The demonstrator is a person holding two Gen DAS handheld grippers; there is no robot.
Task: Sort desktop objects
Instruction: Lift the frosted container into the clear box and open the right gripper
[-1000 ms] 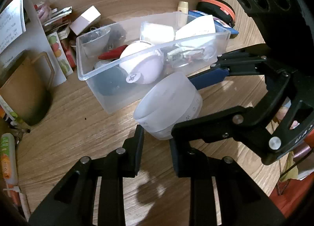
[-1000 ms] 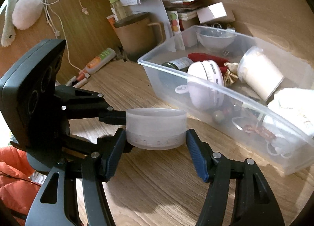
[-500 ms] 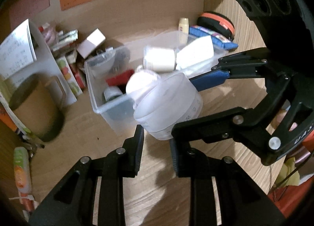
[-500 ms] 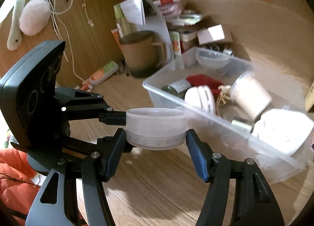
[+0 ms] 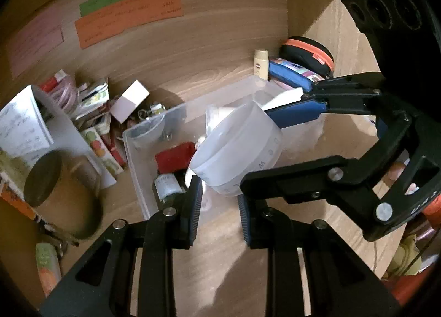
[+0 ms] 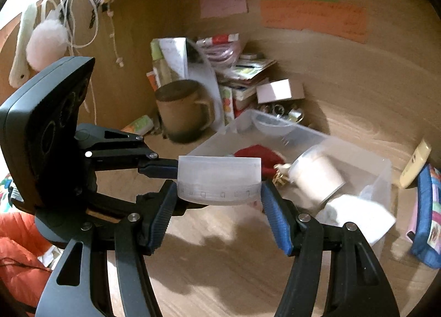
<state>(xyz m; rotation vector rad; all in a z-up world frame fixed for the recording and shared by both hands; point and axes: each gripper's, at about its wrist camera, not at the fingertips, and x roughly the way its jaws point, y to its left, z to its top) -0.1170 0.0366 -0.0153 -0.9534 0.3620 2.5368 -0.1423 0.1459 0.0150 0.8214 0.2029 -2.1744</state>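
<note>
The translucent white cup (image 6: pixel 219 180) hangs in the air above the wooden surface (image 6: pixel 220 275), just in front of the clear plastic bin (image 6: pixel 366 160). Seen from the right wrist it sits level, its rim up and its short axis upright; a band of faint embossed marks runs round its lower edge. From the left wrist view the cup (image 5: pixel 238 153) looks tilted, its open mouth turned up and to the left.

The right tongs (image 6: pixel 217 212) are spread wide and grasp the cup, one blue pad (image 6: pixel 277 220) against each side of it. The left tongs (image 5: pixel 219 204) are parted only narrowly; their tips sit at the cup's rim, and I cannot tell whether they pinch it or merely touch it.

The bin holds a red object (image 5: pixel 175 156), a small dark bottle (image 5: pixel 166 183), a white cylinder (image 6: pixel 317 176) lying on its side and a crumpled white bag (image 6: pixel 358 213). Behind the bin stand a brown mug (image 6: pixel 180 109), a small white box (image 6: pixel 279 91) and a pile of packets (image 6: pixel 248 69). To the right lies a blue pouch (image 6: pixel 427 215), with a cream tube (image 6: pixel 414 164) near it.
</note>
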